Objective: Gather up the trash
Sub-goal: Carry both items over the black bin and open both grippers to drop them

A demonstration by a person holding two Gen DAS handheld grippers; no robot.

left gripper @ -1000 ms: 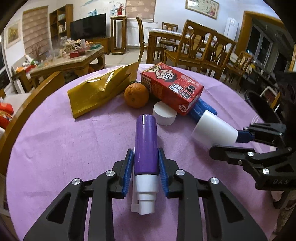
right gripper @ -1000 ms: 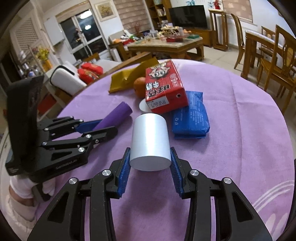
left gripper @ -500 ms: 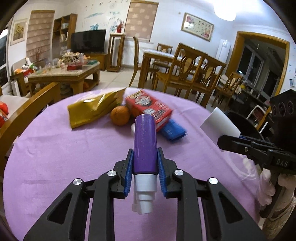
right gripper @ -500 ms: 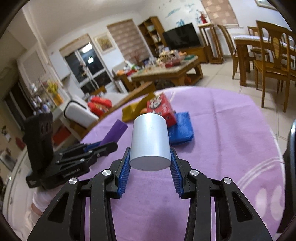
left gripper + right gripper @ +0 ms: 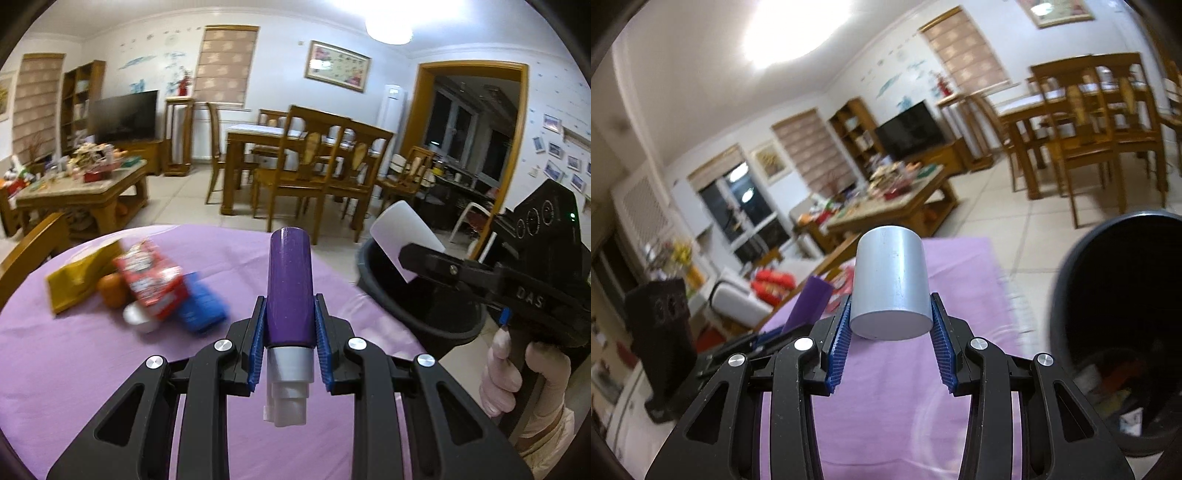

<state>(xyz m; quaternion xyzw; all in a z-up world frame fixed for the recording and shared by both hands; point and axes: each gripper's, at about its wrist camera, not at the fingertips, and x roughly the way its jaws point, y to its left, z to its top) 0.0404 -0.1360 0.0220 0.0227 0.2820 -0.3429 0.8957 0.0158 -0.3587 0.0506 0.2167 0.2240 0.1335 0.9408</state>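
Note:
My left gripper (image 5: pixel 290 325) is shut on a purple tube with a white cap (image 5: pixel 290 291), held above the purple tablecloth (image 5: pixel 74 362). My right gripper (image 5: pixel 889 325) is shut on a white cylinder (image 5: pixel 890 284); in the left wrist view that cylinder (image 5: pixel 402 236) hangs over the rim of a dark trash bin (image 5: pixel 417 317) beside the table. The bin (image 5: pixel 1119 332) fills the right of the right wrist view, with trash at its bottom. On the table lie a gold bag (image 5: pixel 77 280), an orange (image 5: pixel 112 293), a red carton (image 5: pixel 149 277), a blue packet (image 5: pixel 201 306) and a white lid (image 5: pixel 138 317).
A wooden chair back (image 5: pixel 29 251) stands at the table's left edge. A dining table with chairs (image 5: pixel 306 158) and a cluttered coffee table (image 5: pixel 81 181) stand beyond on the tiled floor. The left gripper body (image 5: pixel 661 332) is at the left of the right wrist view.
Both grippers have lifted away from the table with their objects and swung right. The right gripper has carried the white cylinder over to the bin's rim.

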